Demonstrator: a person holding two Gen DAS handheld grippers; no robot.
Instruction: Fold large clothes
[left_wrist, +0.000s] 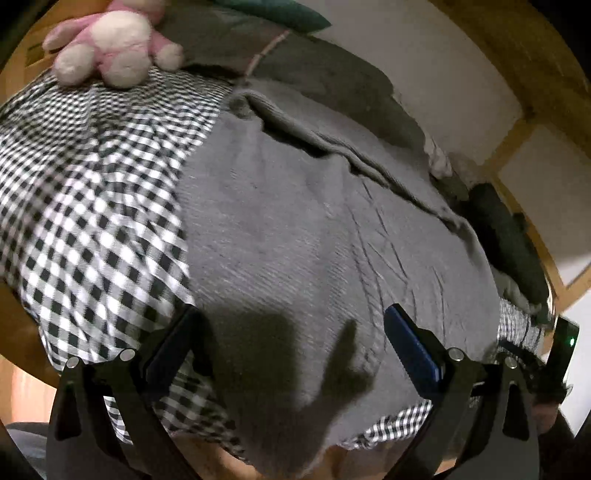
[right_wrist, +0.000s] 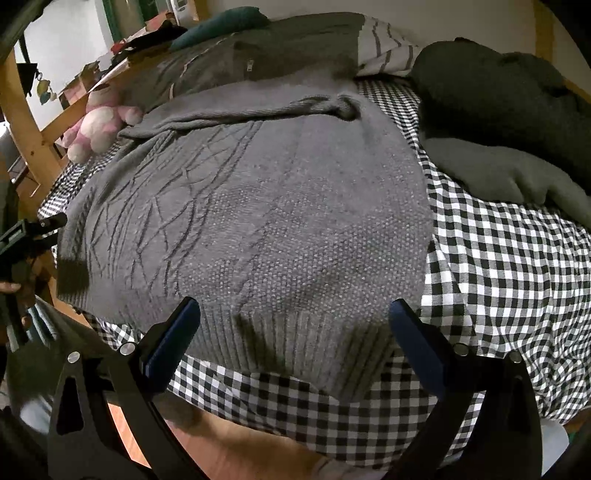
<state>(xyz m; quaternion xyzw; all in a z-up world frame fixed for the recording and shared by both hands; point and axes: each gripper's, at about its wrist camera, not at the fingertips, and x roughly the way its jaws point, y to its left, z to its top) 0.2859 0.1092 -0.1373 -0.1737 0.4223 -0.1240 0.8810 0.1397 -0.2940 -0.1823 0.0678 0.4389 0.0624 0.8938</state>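
Left wrist view: grey sweater (left_wrist: 314, 236) spread flat on the checked bed sheet (left_wrist: 92, 206), filling centre of frame, hem at the bottom; plush toy (left_wrist: 110, 44) upper left. Left gripper (left_wrist: 295, 354) released, jaws wide, nothing held, over the hem

Right wrist view: sweater centre, ribbed hem at lower centre, sleeve bunched across the top; dark blanket (right_wrist: 498, 103) upper right. Right gripper (right_wrist: 295, 339) released, straddling the hem

Best to pinch both hem corners evenly, catch both layers, lift together so the fold lands straight
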